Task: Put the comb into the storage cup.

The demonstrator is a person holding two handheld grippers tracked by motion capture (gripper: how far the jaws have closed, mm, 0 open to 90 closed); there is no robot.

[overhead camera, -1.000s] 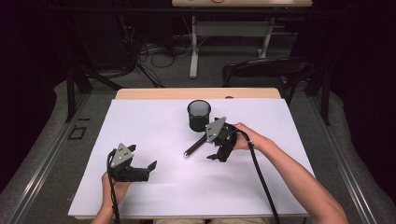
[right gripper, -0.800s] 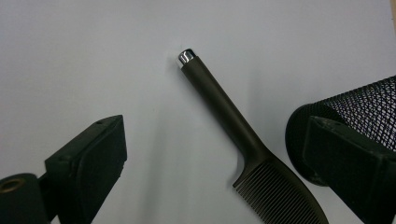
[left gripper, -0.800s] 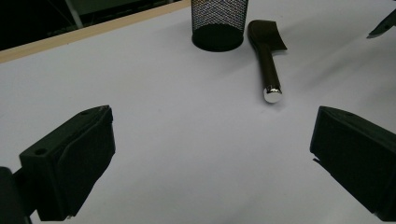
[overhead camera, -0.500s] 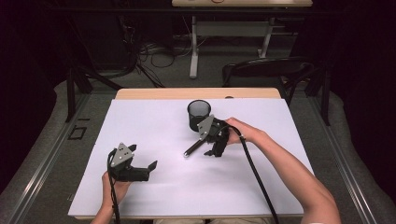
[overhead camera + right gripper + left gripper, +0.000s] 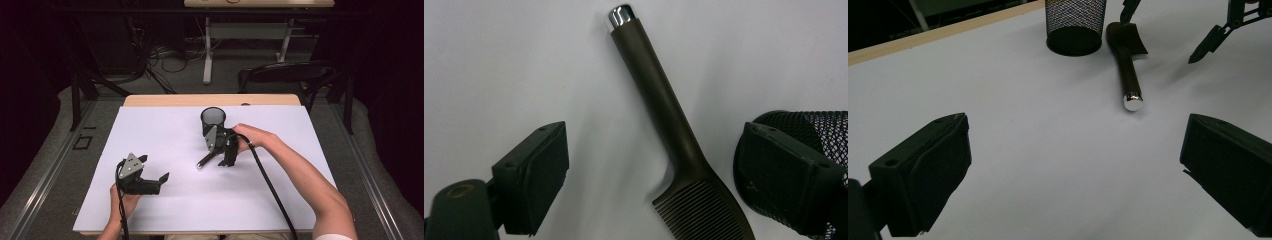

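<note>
Your right gripper straddles the comb lying flat on the bench beside the mesh cup; its jaws, released, have just been closing. The handle runs away from you, toward the idle, open left gripper.

Right tongs standing apart, jaws just closing in, pads not touching anything. Dark comb lying flat on white tabletop between them, chrome-capped handle pointing away, teeth nearest camera. Black mesh cup sitting behind the right-hand jaw, just beside the comb.
</note>
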